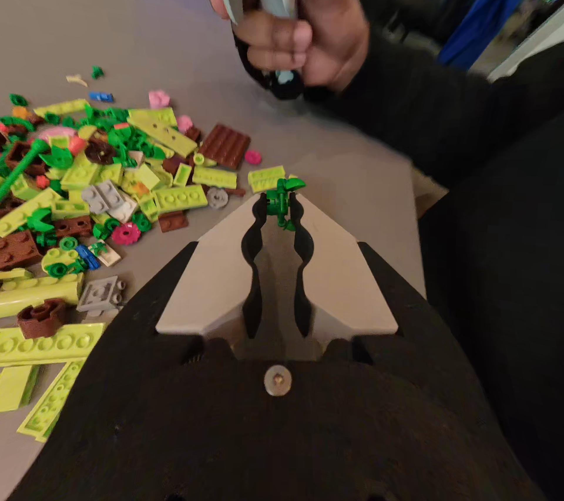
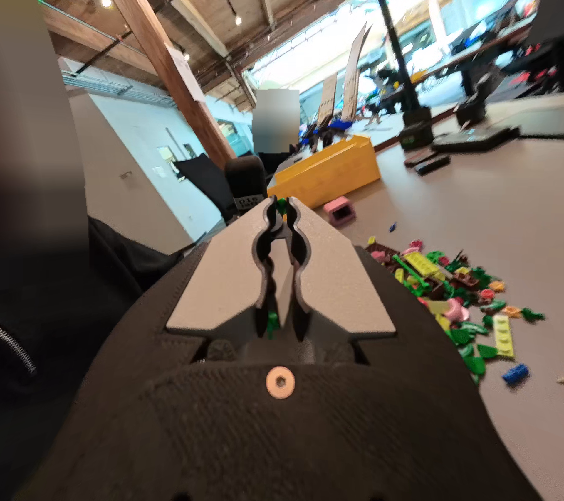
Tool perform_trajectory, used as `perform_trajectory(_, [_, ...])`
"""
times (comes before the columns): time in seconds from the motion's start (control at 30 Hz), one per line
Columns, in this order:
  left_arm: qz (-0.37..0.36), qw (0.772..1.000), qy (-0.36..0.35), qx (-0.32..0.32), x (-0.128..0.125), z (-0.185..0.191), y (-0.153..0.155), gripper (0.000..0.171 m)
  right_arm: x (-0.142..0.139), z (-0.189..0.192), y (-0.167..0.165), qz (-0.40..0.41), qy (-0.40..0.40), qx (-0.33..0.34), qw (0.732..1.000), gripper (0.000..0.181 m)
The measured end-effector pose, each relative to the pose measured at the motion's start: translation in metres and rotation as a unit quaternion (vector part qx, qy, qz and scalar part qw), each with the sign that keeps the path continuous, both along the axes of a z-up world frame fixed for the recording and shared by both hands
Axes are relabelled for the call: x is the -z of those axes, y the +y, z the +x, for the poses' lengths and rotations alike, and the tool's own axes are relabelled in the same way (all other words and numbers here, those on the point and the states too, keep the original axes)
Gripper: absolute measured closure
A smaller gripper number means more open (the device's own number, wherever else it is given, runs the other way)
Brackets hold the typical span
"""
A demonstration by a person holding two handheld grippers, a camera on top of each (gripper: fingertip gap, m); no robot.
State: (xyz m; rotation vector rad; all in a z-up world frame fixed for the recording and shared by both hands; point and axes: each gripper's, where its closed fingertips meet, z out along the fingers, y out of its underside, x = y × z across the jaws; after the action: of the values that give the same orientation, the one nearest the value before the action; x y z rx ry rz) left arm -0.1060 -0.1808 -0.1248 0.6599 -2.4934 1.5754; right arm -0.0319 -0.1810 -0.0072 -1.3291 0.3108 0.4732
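My left gripper point(image 1: 277, 200) is shut on a small green plant piece point(image 1: 282, 199) with a leaf at its top, held above the grey table point(image 1: 122, 29) near its edge. A pile of toy bricks point(image 1: 91, 181) in lime, green, brown and pink lies to its left. A person's hand point(image 1: 293, 38) grips the other gripper's handle above and beyond it. My right gripper point(image 2: 282, 204) is raised off the table, tilted up, and shut on a thin green piece point(image 2: 281, 203) that shows at the tips. The same brick pile point(image 2: 451, 297) lies low to its right.
A yellow box point(image 2: 329, 172) and a small pink block point(image 2: 340, 213) sit on the table beyond the right gripper. Dark devices point(image 2: 427, 163) lie farther right. A person sits behind the box. A dark sleeve point(image 1: 457, 135) fills the right of the left wrist view. Left tips to right tips: about 15 cm.
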Motion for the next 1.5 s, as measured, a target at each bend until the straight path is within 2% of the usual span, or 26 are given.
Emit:
perform_trajectory(0.1, [0.045,0.999,-0.002,-0.003,0.012,0.0,-0.001,0.159,0.024,-0.004,0.014,-0.053,0.016,-0.023,0.998,0.178])
perform_trajectory(0.17, [0.052,0.999,0.003,-0.015,0.015,0.003,0.0,0.147,0.03,-0.007,0.019,-0.054,0.039,-0.041,0.997,0.178])
perform_trajectory(0.27, [0.027,0.999,0.008,-0.035,0.008,0.01,0.003,0.131,0.036,-0.01,0.024,-0.055,0.058,-0.056,0.995,0.178])
perform_trajectory(0.33, [-0.008,0.998,-0.012,-0.064,-0.004,0.021,0.007,0.131,0.042,-0.012,0.028,-0.073,0.049,-0.057,0.995,0.178])
perform_trajectory(0.4, [-0.031,0.992,-0.061,-0.103,-0.018,0.035,0.016,0.139,0.046,-0.016,0.032,-0.087,0.037,-0.056,0.994,0.178])
perform_trajectory(0.5, [-0.018,0.977,-0.151,-0.152,-0.031,0.047,0.027,0.151,0.05,-0.018,0.04,-0.099,0.025,-0.044,0.994,0.178])
perform_trajectory(0.63, [0.039,0.943,-0.262,-0.202,-0.039,0.058,0.037,0.166,0.06,-0.018,0.048,-0.122,0.026,-0.024,0.992,0.178])
perform_trajectory(0.7, [0.068,0.935,-0.282,-0.204,-0.035,0.059,0.037,0.169,0.06,-0.017,0.05,-0.119,0.034,-0.017,0.992,0.178])
perform_trajectory(0.8, [0.089,0.926,-0.3,-0.211,-0.033,0.061,0.037,0.17,0.064,-0.017,0.052,-0.127,0.035,-0.01,0.991,0.178])
perform_trajectory(0.97, [0.119,0.912,-0.322,-0.224,-0.032,0.065,0.042,0.171,0.067,-0.016,0.056,-0.157,-0.009,0.027,0.987,0.178])
perform_trajectory(1.13, [0.125,0.917,-0.31,-0.218,-0.029,0.064,0.04,0.171,0.07,-0.015,0.055,-0.181,-0.042,0.039,0.982,0.177])
perform_trajectory(1.2, [0.13,0.915,-0.313,-0.218,-0.029,0.064,0.04,0.171,0.067,-0.015,0.054,-0.169,-0.031,0.036,0.984,0.173])
perform_trajectory(1.33, [0.13,0.918,-0.308,-0.215,-0.029,0.062,0.038,0.171,0.053,-0.007,0.046,-0.102,0.043,0.027,0.994,0.164])
perform_trajectory(1.5, [0.138,0.919,-0.298,-0.219,-0.026,0.063,0.04,0.171,0.062,-0.013,0.049,-0.129,0.045,0.002,0.991,0.165])
